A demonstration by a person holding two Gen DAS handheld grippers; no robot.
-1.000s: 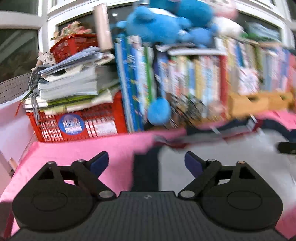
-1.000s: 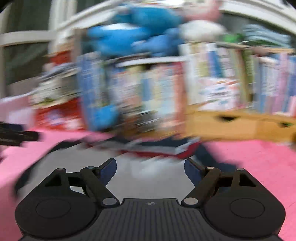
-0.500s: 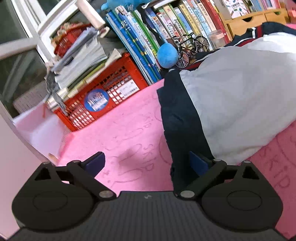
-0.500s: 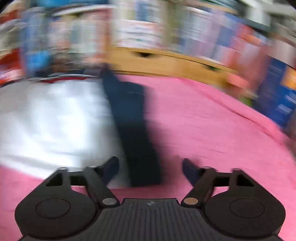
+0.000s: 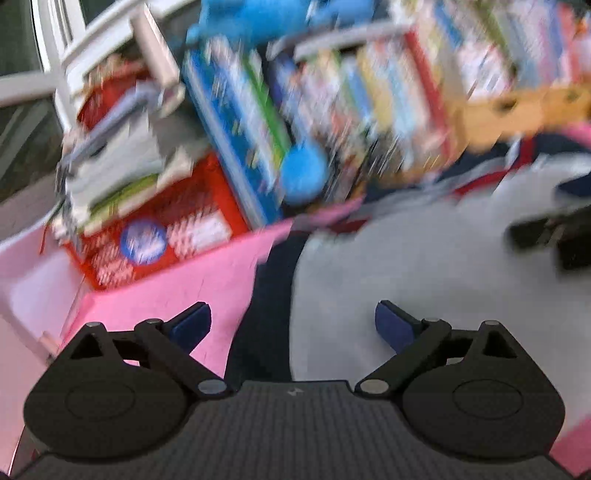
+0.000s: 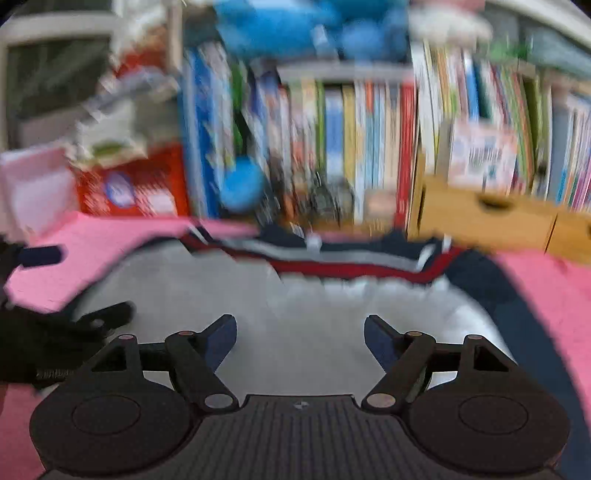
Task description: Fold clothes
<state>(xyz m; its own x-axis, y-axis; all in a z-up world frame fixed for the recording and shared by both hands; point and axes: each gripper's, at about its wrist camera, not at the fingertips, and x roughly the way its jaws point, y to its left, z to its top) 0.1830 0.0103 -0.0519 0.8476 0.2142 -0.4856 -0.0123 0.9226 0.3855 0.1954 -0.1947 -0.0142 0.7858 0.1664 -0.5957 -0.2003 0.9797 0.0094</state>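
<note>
A white garment with navy sides and a red-striped collar [image 6: 314,306] lies flat on a pink cloth [image 6: 546,291]; it also shows in the left wrist view [image 5: 424,258]. My left gripper [image 5: 291,325] is open and empty over the garment's navy left edge [image 5: 266,295]. My right gripper [image 6: 300,334] is open and empty above the white middle. The left gripper also shows at the left edge of the right wrist view [image 6: 55,332], and the right gripper shows at the right edge of the left wrist view [image 5: 554,232]. Both views are blurred.
A row of books [image 6: 369,129] stands behind the garment, with blue plush toys [image 6: 295,26] on top. A red basket under stacked papers [image 5: 155,236] is at the back left, and wooden drawers [image 6: 480,214] are at the back right.
Both views have swung back up from the garment's side edges toward the bookshelf. Both grippers now sit over the garment, still open, and each is in the other's view.
</note>
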